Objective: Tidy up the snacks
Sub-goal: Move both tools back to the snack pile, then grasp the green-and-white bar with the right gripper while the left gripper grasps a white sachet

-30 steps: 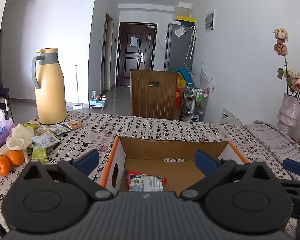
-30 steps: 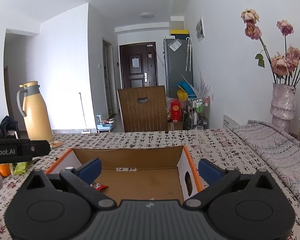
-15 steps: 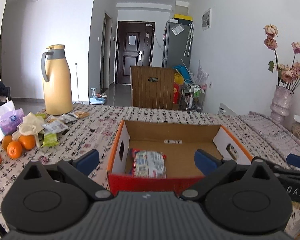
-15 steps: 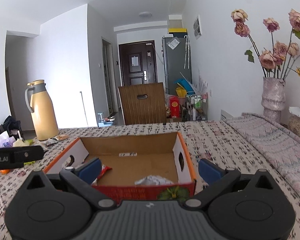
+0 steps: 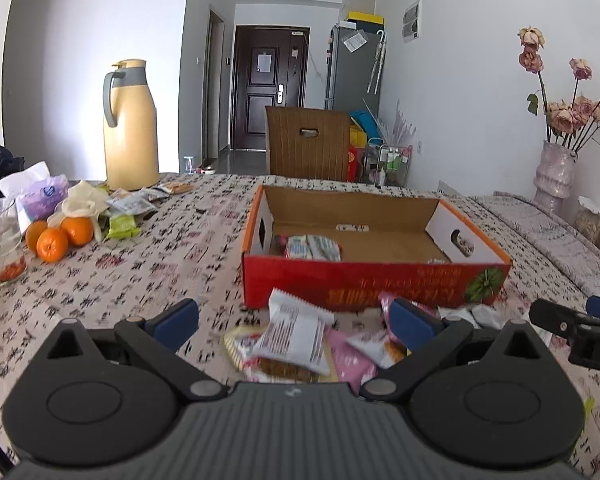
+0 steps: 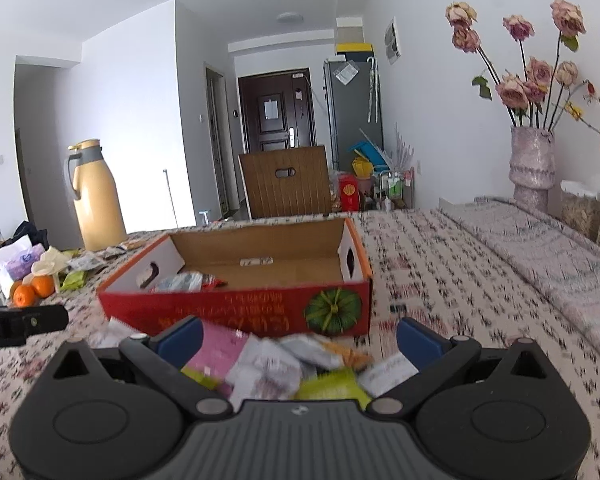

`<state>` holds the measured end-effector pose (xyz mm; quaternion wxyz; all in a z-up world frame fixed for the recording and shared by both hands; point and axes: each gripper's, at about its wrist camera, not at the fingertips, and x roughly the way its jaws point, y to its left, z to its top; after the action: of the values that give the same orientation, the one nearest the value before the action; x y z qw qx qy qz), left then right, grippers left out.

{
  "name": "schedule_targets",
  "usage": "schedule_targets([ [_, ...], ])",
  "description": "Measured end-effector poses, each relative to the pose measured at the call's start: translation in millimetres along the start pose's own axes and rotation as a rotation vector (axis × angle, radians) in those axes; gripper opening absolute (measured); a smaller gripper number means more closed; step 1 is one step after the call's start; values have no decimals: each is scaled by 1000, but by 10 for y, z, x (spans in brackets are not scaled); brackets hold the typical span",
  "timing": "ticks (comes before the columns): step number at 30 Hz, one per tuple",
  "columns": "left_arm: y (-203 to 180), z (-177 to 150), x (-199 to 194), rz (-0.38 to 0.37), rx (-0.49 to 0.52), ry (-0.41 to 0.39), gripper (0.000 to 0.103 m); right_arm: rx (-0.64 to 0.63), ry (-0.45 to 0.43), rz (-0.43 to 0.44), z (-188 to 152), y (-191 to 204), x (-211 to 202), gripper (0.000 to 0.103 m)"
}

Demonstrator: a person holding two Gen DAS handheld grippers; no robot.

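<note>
Left claw: my left gripper (image 5: 294,318) hung spread wide, released and holding nothing.
Right claw: my right gripper (image 6: 300,338) was likewise released, with nothing between its blue pads.
Snacks: I saw the loose snack pile (image 5: 320,344) lying on the tablecloth (image 5: 160,264), just in front of the box's red near wall and directly beneath both claws.
Box: the cardboard box (image 5: 376,280) sat beyond the pile, open-topped, with a couple of packets (image 5: 312,246) already at its left end.
Nearest target: I judged the white packet (image 5: 296,330) best placed for my left claw; it lay on top, just ahead of and between the fingers.
Long axis: it ran roughly away from me, toward the box, so the left claw's span crossed its short side.
Right side: the grey and green wrappers (image 6: 300,364) sat under my right claw, jumbled and blurred.
Stray snacks: a few more packets (image 5: 134,202) lay well apart, near the yellow jug (image 5: 130,128).
</note>
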<state>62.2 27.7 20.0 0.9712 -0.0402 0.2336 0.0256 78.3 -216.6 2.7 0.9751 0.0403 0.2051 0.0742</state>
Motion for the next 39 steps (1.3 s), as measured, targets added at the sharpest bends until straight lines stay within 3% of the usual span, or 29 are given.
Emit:
schedule_targets([
  [13, -74, -407, -88, -32, 15, 64, 103, 33, 92, 8, -503, 18, -197, 103],
  [32, -127, -463, -187, -66, 31, 61, 103, 59, 71, 28, -506, -108, -304, 103],
  [39, -93, -473, -146, -81, 11, 72, 103, 50, 69, -15, -492, -184, -311, 103],
])
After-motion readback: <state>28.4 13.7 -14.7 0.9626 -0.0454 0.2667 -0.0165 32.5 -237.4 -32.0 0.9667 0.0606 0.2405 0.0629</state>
